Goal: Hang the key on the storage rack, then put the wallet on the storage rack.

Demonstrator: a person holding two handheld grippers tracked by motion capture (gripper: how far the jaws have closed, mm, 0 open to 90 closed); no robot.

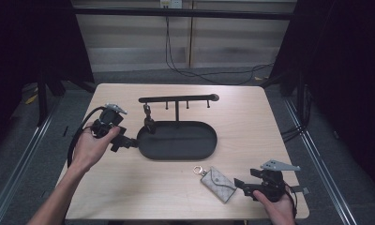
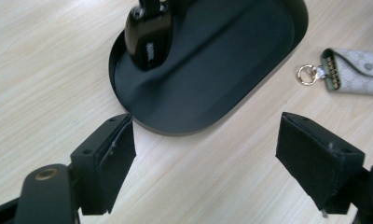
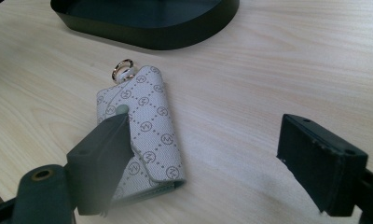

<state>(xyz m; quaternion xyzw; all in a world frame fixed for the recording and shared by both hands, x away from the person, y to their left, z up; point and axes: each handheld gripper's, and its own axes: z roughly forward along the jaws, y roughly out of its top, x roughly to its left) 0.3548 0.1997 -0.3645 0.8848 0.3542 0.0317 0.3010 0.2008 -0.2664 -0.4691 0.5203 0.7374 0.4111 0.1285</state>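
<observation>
A grey patterned key pouch (image 1: 218, 183) with a gold ring (image 1: 198, 170) lies flat on the table, in front of a black oval tray (image 1: 204, 145). My right gripper (image 1: 239, 183) is open just right of the pouch; in the right gripper view its left jaw overlaps the pouch (image 3: 147, 126), the right jaw stands on bare wood. My left gripper (image 1: 129, 140) is open at the tray's left end, with nothing between its jaws. A black key fob (image 2: 147, 35) hangs from the tray's rack (image 1: 176, 99) and rests at the tray's left end.
The rack's bar carries several small pegs above the tray. The pouch (image 2: 357, 70) also shows at the right edge of the left gripper view. The table's front edge (image 1: 176, 218) is close behind both hands. Cables lie on the floor beyond the table.
</observation>
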